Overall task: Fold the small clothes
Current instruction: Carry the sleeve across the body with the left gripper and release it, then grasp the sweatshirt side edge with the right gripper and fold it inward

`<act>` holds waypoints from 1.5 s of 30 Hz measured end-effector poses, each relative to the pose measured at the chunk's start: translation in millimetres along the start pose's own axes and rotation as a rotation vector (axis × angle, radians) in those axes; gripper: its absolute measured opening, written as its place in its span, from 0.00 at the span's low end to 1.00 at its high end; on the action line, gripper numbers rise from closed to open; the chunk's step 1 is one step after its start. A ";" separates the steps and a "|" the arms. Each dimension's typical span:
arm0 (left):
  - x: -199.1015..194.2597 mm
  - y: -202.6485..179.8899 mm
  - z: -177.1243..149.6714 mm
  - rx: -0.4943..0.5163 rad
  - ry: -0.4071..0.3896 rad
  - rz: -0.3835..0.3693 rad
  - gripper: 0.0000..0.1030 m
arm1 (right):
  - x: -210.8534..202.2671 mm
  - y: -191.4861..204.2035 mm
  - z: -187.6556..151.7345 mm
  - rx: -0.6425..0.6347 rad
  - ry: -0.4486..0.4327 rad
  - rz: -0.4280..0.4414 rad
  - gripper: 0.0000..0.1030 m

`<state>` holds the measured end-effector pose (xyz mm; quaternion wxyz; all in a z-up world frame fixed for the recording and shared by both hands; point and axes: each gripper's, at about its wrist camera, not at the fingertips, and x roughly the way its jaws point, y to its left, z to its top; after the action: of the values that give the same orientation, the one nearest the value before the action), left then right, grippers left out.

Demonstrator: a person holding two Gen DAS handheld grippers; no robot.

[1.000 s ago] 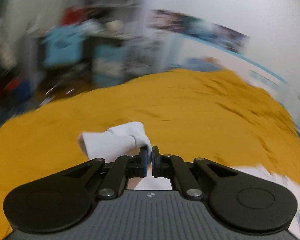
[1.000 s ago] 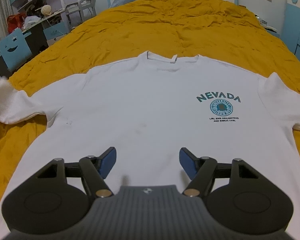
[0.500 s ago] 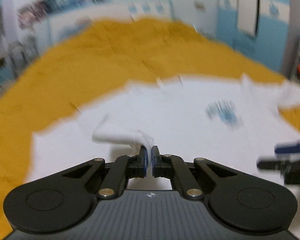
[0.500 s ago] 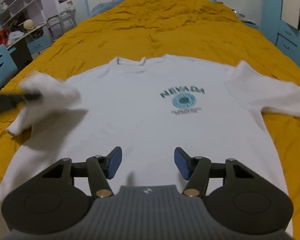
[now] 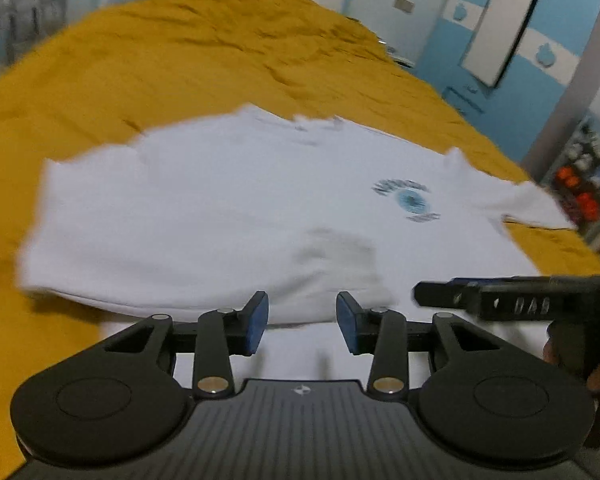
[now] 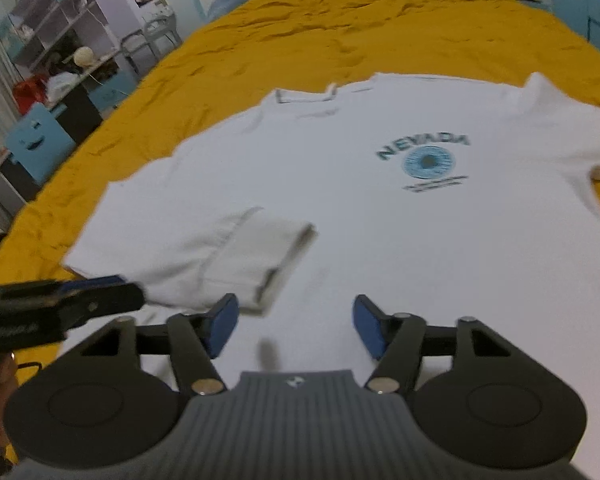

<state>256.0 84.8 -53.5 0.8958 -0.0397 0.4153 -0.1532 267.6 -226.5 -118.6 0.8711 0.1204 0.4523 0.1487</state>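
Note:
A white T-shirt with a teal NEVADA print lies flat on the yellow bedspread; it also shows in the left wrist view. Its left sleeve is folded inward over the chest. My left gripper is open and empty just above the folded sleeve; it also shows at the left edge of the right wrist view. My right gripper is open and empty above the shirt's lower part. The right sleeve lies spread out.
A blue chair and a cluttered desk with shelves stand left of the bed. Blue cabinets stand to the right. The right gripper's finger reaches into the left wrist view.
My left gripper carried the left sleeve rightward over the shirt's chest, then opened and let it go. My right gripper stayed open and swung a little to the left.

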 end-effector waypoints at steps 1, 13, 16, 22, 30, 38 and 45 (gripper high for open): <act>-5.9 4.0 0.1 0.012 -0.010 0.038 0.45 | 5.7 0.9 3.4 0.018 0.007 0.014 0.67; -12.9 83.6 -17.9 -0.139 0.038 0.195 0.46 | 62.2 14.4 32.5 0.148 0.089 0.063 0.00; 3.2 91.3 -23.9 -0.173 0.061 0.191 0.49 | 43.5 32.8 59.6 0.068 -0.001 0.073 0.00; 24.7 103.1 -27.0 -0.272 0.021 0.177 0.50 | 0.6 76.4 130.3 -0.080 -0.173 0.121 0.00; 61.9 115.1 -3.6 -0.355 -0.022 0.154 0.50 | -43.6 100.5 203.6 -0.153 -0.334 0.144 0.00; 82.5 112.9 -1.3 -0.319 0.006 0.209 0.31 | -92.4 16.2 252.0 -0.095 -0.459 0.000 0.00; 86.0 106.9 -1.0 -0.291 0.027 0.234 0.26 | -34.7 -136.9 186.9 0.128 -0.232 -0.234 0.00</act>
<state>333.3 159.9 -138.3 0.8866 -0.1184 0.4470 0.0133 423.1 -380.2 -34.6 0.9194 0.1385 0.3681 0.0025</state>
